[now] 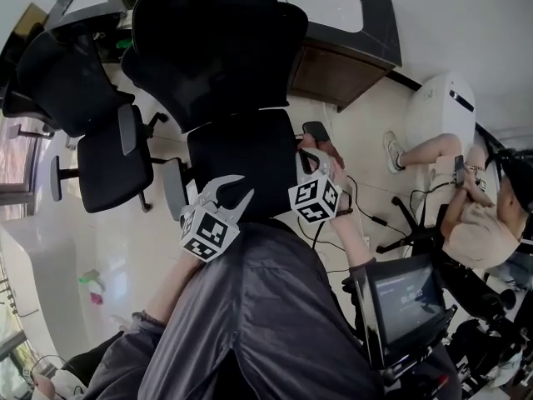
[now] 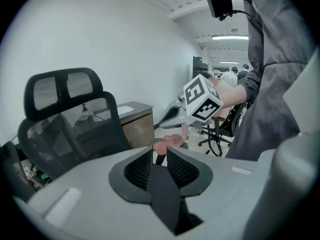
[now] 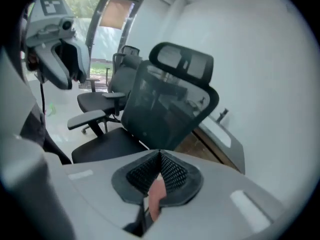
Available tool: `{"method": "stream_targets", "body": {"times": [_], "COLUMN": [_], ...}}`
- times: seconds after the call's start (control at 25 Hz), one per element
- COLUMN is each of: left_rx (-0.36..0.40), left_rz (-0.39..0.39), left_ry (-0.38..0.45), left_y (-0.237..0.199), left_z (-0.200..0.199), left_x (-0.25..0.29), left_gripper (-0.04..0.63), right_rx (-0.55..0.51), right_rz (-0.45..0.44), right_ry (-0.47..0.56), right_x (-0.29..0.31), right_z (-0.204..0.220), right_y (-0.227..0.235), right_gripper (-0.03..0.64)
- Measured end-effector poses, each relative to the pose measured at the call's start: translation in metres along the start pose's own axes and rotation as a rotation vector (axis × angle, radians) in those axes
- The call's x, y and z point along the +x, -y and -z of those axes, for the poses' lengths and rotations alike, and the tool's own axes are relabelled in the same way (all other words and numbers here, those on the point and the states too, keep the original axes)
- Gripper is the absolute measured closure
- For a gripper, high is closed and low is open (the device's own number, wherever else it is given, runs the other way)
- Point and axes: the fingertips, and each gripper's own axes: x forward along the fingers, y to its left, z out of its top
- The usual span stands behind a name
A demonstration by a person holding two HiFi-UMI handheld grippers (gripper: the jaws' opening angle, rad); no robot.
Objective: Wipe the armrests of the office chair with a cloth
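The black office chair (image 1: 241, 157) stands in front of me, with its left armrest (image 1: 175, 188) and right armrest (image 1: 317, 130). My right gripper (image 1: 310, 158) hovers by the right armrest. In the right gripper view its jaws (image 3: 159, 156) are shut on a strip of pink cloth (image 3: 156, 194). The left gripper view shows that cloth (image 2: 167, 144) bunched below the right gripper's cube, over the armrest pad; I cannot tell whether it touches. My left gripper (image 1: 226, 192) is over the seat's front, near the left armrest. Its jaws (image 2: 160, 151) stand apart with nothing between them.
A second black chair (image 1: 100, 157) stands to the left. A wooden desk (image 1: 333, 69) is behind the chair's back. To the right there are a white appliance (image 1: 441, 107), a seated person (image 1: 483, 219), floor cables (image 1: 366, 194) and a monitor (image 1: 408, 302).
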Motion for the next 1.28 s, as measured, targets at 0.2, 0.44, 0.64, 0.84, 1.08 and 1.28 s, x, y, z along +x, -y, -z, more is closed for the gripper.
{"method": "stream_targets", "body": {"times": [0.2,0.44,0.64,0.84,1.08,1.28], "left_rx": [-0.076,-0.142,-0.179,-0.17,-0.144,-0.09], "left_rz": [-0.097,-0.213,-0.24,-0.198,-0.145,-0.105], "left_ry": [0.111,0.152,0.201,0.227,0.239,0.257], "left_y": [-0.013,-0.012,0.0,0.018,0.039,0.044], "left_z": [0.001,0.033,0.05,0.055,0.056,0.04], "left_x": [-0.049,-0.135,-0.178,-0.198,-0.204,-0.202], "left_gripper": [0.488,0.486,0.488,0.488,0.488,0.488], "right_rx": [-0.111,-0.195,-0.191,-0.229,-0.196,-0.138], "right_rz": [0.023,0.029,0.033,0.075,0.139,0.15], "right_ry": [0.167,0.224,0.253,0.261,0.318,0.356], "right_x": [-0.033,-0.077,-0.102,-0.122,-0.153,-0.171], "right_z": [-0.099,-0.143,-0.168,-0.187,-0.194,-0.199], "right_y": [-0.046,-0.103,-0.144,-0.178,-0.188,-0.179], "right_gripper": [0.615,0.615,0.615,0.615,0.615,0.616]}}
